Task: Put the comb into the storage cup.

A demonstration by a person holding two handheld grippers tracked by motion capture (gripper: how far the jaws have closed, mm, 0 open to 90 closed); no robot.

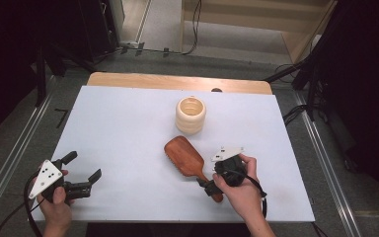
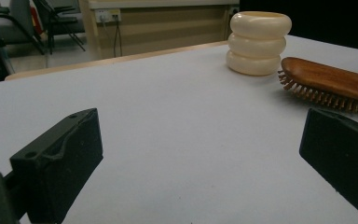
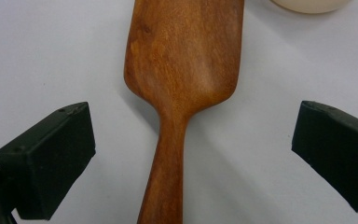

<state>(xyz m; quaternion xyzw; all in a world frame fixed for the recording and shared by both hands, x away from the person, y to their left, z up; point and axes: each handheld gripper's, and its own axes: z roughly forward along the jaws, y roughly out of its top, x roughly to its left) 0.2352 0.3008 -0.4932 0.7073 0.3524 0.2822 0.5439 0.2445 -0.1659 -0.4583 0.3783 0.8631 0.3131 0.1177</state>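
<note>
Above the brown wooden paddle hairbrush, the right gripper straddles its handle, jaws wide apart. Left gripper, jaws spread, holds nothing.

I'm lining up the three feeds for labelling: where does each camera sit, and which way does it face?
High view: above the person's side, facing forward and down on the table; both hands hold the left gripper and right gripper.
Left gripper view: low over the table, facing the cup and hairbrush; its open fingers show.
Right gripper view: looks down the hairbrush handle between open fingers.
All three share the hairbrush and cup.
</note>
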